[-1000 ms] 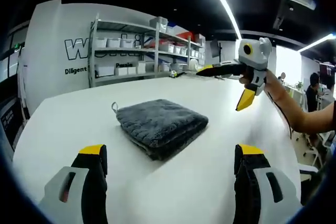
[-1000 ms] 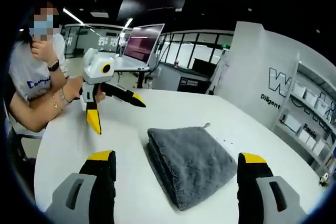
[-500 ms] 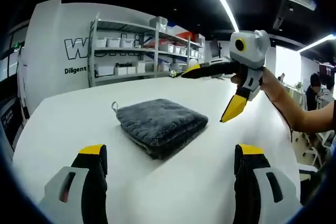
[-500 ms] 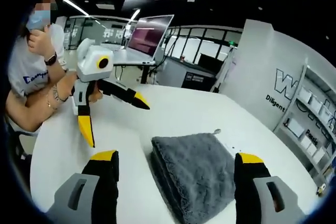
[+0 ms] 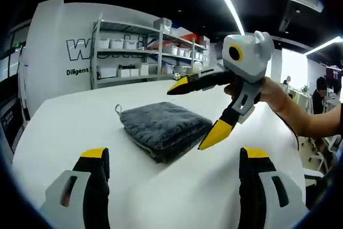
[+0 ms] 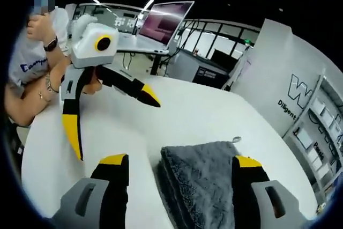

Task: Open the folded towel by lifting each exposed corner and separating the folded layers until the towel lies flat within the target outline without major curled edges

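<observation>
Left gripper view: the left gripper stands with its two yellow-tipped jaws wide apart at the bottom of the picture, gripping nothing, above the bare near part of the white table. Beyond the jaws, near the middle of the tabletop, lies the folded grey towel, a thick square stack with its layered edges facing this camera and a small hanging loop at its far left corner. The right gripper reaches in from the right, held in a hand; its jaws are spread wide, the upper one stretching over the towel's far side, the lower one pointing down at the towel's right-hand edge. Whether that lower tip touches the cloth cannot be told. Behind the table are metal shelves with white bins against a lettered wall.

Right gripper view: the right gripper shows its own jaws parted and empty, with the towel lying between and just beyond them, its stacked edges facing left. The left gripper is seen at the left, jaws apart, above the table and well clear of the towel. A seated person is behind it, and an open laptop stands farther back.
</observation>
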Available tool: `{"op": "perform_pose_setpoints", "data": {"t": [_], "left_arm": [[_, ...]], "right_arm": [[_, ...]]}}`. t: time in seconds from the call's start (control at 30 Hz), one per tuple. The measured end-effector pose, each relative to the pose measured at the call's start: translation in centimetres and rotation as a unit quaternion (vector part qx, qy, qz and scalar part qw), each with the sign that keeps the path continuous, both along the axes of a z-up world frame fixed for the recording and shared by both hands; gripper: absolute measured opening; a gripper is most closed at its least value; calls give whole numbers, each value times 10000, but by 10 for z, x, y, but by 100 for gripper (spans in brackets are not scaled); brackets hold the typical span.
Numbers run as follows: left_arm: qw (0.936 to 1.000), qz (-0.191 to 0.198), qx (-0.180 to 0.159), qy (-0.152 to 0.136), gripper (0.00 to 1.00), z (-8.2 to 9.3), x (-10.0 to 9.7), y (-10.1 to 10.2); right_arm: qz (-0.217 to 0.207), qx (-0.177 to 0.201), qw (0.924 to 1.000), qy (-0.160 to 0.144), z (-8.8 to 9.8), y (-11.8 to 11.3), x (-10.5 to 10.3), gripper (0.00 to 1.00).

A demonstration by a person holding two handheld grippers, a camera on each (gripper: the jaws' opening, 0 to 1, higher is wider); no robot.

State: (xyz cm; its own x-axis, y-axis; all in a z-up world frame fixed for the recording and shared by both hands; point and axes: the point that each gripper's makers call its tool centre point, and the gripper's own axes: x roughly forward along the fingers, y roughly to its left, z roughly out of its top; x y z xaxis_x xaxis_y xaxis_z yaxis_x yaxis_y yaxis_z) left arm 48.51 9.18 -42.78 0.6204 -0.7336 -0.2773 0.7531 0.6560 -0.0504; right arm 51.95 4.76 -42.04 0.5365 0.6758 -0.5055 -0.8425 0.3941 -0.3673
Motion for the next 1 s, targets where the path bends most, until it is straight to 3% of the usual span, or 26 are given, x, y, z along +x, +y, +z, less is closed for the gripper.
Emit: {"op": "perform_pose_setpoints", "data": {"t": [0.37,0.67,0.8,0.87,1.0], "left_arm": [[10000,3,23,15,100,-1,1,0],[10000,19,17,56,100,-1,3,2],[10000,23,14,61,100,-1,3,2],[10000,22,0,65,100,-1,3,2],[10000,14,6,72,100,-1,2,1]], "right_arm": [[244,-446,9986,-171,-18,16,2,45],[465,-713,9961,-247,-32,30,-8,30],[369,-960,9940,-367,-38,30,-4,23],[323,-970,9940,-379,-39,29,-2,14],[268,-855,9957,-246,-41,28,1,8]]}}
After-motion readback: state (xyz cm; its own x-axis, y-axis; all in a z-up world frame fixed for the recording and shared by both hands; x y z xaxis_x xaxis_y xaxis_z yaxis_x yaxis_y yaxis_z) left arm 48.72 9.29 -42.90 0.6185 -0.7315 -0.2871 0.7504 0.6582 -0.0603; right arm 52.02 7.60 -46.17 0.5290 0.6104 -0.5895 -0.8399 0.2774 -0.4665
